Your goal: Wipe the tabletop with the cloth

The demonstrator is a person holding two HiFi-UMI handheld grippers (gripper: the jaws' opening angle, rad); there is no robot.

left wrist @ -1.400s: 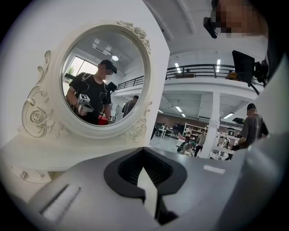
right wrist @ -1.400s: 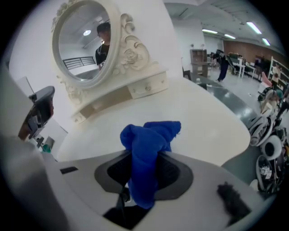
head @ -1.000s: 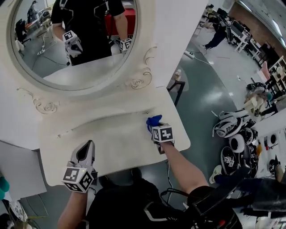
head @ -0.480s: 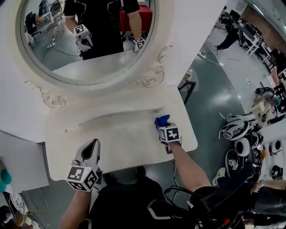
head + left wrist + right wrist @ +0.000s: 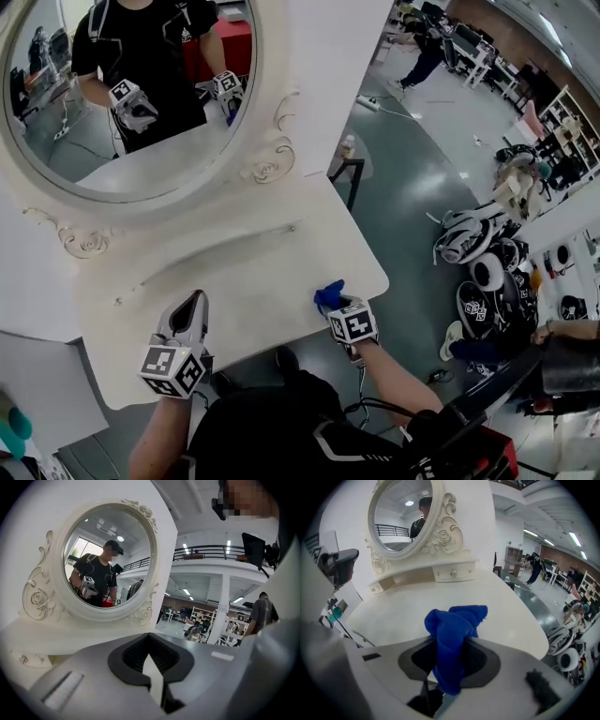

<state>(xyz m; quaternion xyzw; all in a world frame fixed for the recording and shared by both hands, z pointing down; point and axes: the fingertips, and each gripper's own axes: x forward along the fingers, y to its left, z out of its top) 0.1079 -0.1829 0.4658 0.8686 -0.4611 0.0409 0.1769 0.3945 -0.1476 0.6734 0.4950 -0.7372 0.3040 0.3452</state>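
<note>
Pulled back to the near right edge of the tabletop (image 5: 234, 277), our right gripper (image 5: 332, 304) pinches the blue cloth (image 5: 326, 293) mid-wipe, our left gripper (image 5: 191, 300) closed and empty; we judge a leftward sweep comes next.

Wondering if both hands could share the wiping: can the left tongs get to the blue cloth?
Likely yes: only bare tabletop lies between the left tongs and the blue cloth, though the right tongs clamp it.
</note>
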